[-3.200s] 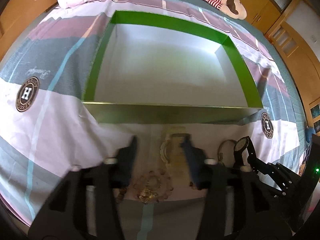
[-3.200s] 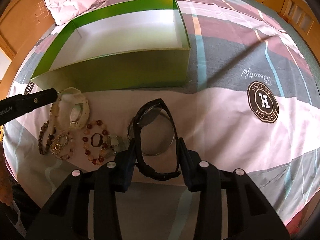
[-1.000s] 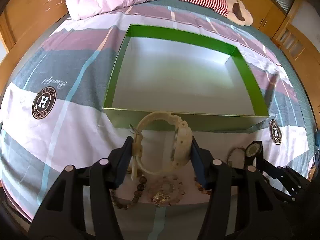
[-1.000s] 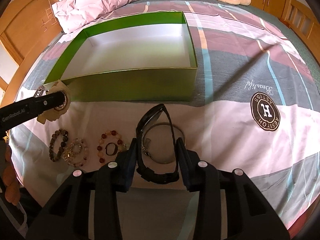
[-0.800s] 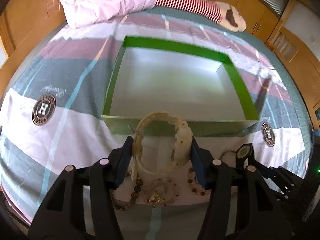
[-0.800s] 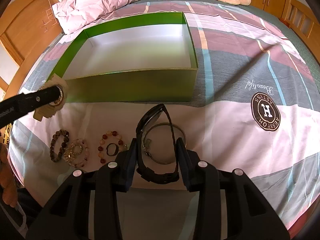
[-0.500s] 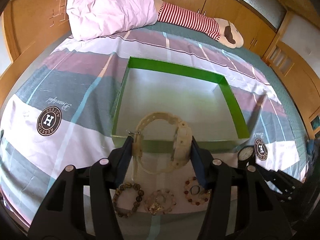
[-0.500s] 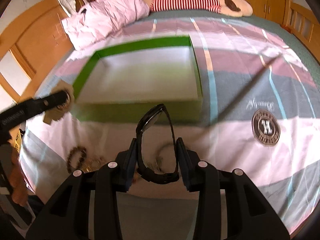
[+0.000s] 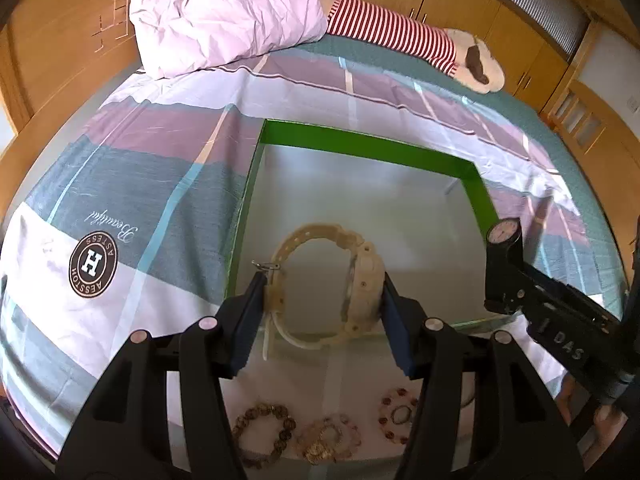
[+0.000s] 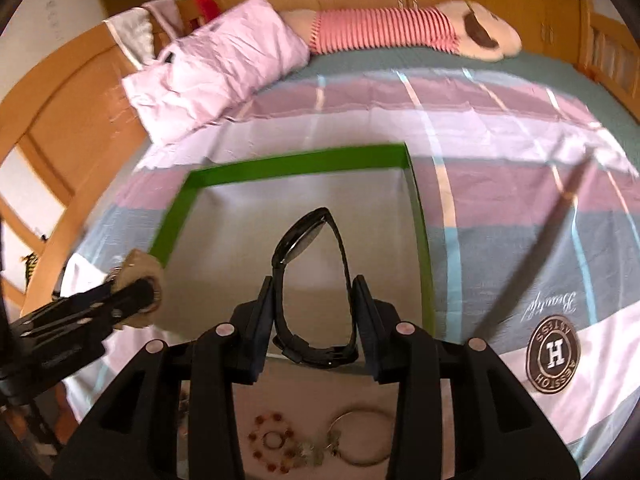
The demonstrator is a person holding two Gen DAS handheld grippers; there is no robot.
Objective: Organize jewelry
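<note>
Both grippers have risen from the bedspread (image 9: 168,184) and now hang over the near edge of the green box (image 9: 360,144), each carrying a watch lifted off the cloth. The left gripper (image 9: 324,300) is spread fairly wide, clamped on the cream watch (image 9: 352,276) at 12 o'clock from its fingers; the right gripper (image 10: 314,300) is narrower, pinching the black watch (image 10: 308,240) by its strap. The bracelets (image 9: 328,436) lie on the bedspread at 6 o'clock, with a bangle (image 10: 360,436) beside them.
</note>
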